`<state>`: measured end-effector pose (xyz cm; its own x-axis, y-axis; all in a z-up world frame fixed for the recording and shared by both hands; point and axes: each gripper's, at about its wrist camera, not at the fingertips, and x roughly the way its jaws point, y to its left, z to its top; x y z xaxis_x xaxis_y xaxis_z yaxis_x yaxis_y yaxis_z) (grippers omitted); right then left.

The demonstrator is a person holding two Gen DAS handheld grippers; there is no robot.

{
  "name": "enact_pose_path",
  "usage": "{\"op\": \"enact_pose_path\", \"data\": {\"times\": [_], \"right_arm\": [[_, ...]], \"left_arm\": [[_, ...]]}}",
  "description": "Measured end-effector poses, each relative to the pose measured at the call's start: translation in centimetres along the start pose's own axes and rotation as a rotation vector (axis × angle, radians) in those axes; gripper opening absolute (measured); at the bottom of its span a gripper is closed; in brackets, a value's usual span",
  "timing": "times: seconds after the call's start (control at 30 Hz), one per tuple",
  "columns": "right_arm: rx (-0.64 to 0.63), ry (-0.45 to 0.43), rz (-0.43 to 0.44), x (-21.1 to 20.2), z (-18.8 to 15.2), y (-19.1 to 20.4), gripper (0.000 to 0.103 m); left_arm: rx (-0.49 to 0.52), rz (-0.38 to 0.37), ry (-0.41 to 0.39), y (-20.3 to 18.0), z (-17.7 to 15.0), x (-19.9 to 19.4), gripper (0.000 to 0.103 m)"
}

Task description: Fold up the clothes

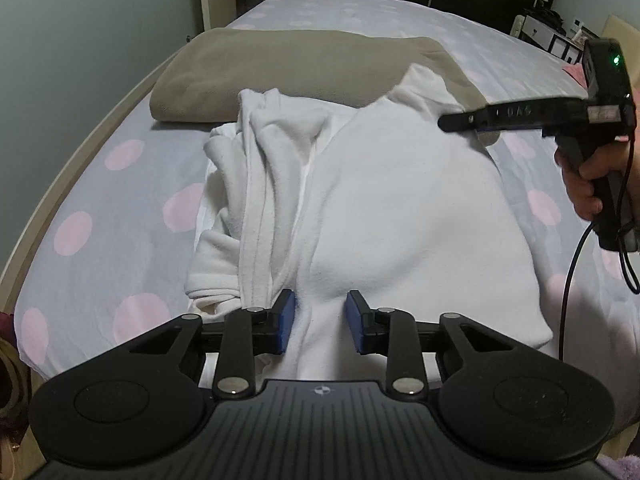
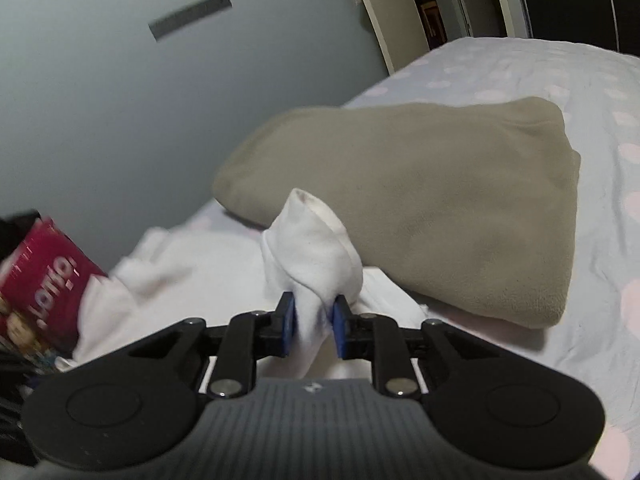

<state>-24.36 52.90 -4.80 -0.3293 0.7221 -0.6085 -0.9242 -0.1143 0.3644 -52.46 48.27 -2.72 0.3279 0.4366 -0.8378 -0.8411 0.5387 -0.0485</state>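
The red box (image 2: pixel 44 276) bears blurred lettering, not clearly legible.

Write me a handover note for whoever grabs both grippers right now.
Right gripper: shut on a bunched corner of the white garment, lifted above the bed.
Left gripper: open, jaws straddling the garment's near edge, nothing pinched.
Garment lies crumpled on the bed, in front of the folded taupe blanket.
Done: one corner picked up.
Left: grip the near edge, spread flat, fold.

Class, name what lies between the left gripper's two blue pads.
White garment fabric runs through the open left gripper, unpinched, in the left wrist view.
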Motion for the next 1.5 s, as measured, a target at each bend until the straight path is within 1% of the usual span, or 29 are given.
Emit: {"op": "enact_pose_path", "data": {"times": [0.1,0.17,0.23,0.3,0.37,0.47,0.53,0.6,0.7,0.77,0.9,1.03,1.1,1.2,1.27,1.4,1.5], "right_arm": [[0.034,0.013,-0.004,0.0,-0.1,-0.3,0.023],[0.059,0.019,-0.004,-0.1,-0.1,-0.6,0.034],[0.058,0.003,-0.015,-1.0,0.0,-0.5,0.04],[0.038,-0.017,-0.029,-2.2,0.1,-0.3,0.04],[0.019,-0.025,-0.035,-3.6,0.0,-0.2,0.042],[0.002,-0.038,-0.041,-6.1,-0.1,-0.1,0.047],[-0.008,-0.043,-0.046,-8.1,-0.2,-0.1,0.049],[-0.019,-0.048,-0.058,-10.3,-0.4,0.1,0.052],[-0.042,-0.063,-0.084,-14.0,-0.8,0.4,0.056],[-0.066,-0.081,-0.108,-16.7,-1.2,0.5,0.06],[-0.111,-0.13,-0.169,-22.7,-2.4,0.3,0.064],[-0.119,-0.182,-0.227,-28.5,-3.8,-0.7,0.068],[-0.116,-0.206,-0.256,-31.1,-4.7,-1.4,0.069],[-0.101,-0.239,-0.306,-35.0,-6.1,-2.5,0.072],[-0.087,-0.257,-0.342,-37.2,-7.2,-3.2,0.073],[-0.051,-0.285,-0.425,-41.1,-9.6,-4.8,0.074],[-0.016,-0.302,-0.482,-43.2,-11.3,-6.0,0.076]], "left_arm": [[-0.012,0.003,-0.003,-0.1,0.1,0.0,0.026],[-0.01,0.012,-0.005,-0.3,0.2,-0.2,0.026],[-0.006,0.019,-0.016,-0.8,0.3,-0.7,0.027],[0.001,0.019,-0.037,-1.5,0.5,-1.6,0.034],[0.008,0.019,-0.057,-2.3,0.7,-2.5,0.039],[0.038,0.015,-0.097,-4.1,1.3,-4.1,0.04],[0.077,0.006,-0.13,-5.9,1.9,-5.7,0.041],[0.113,-0.005,-0.162,-7.9,2.6,-7.2,0.045],[0.158,-0.026,-0.204,-11.6,3.1,-9.1,0.048],[0.187,-0.04,-0.231,-14.0,3.5,-10.4,0.049],[0.247,-0.068,-0.286,-19.0,4.2,-12.9,0.052],[0.302,-0.108,-0.323,-24.7,3.7,-14.2,0.055],[0.308,-0.139,-0.347,-27.2,3.5,-14.6,0.058],[0.288,-0.196,-0.389,-30.4,3.0,-15.0,0.063],[0.277,-0.23,-0.424,-32.6,2.5,-15.3,0.069],[0.274,-0.265,-0.481,-36.0,1.5,-15.2,0.072],[0.254,-0.285,-0.498,-38.0,0.7,-14.6,0.073]]}}
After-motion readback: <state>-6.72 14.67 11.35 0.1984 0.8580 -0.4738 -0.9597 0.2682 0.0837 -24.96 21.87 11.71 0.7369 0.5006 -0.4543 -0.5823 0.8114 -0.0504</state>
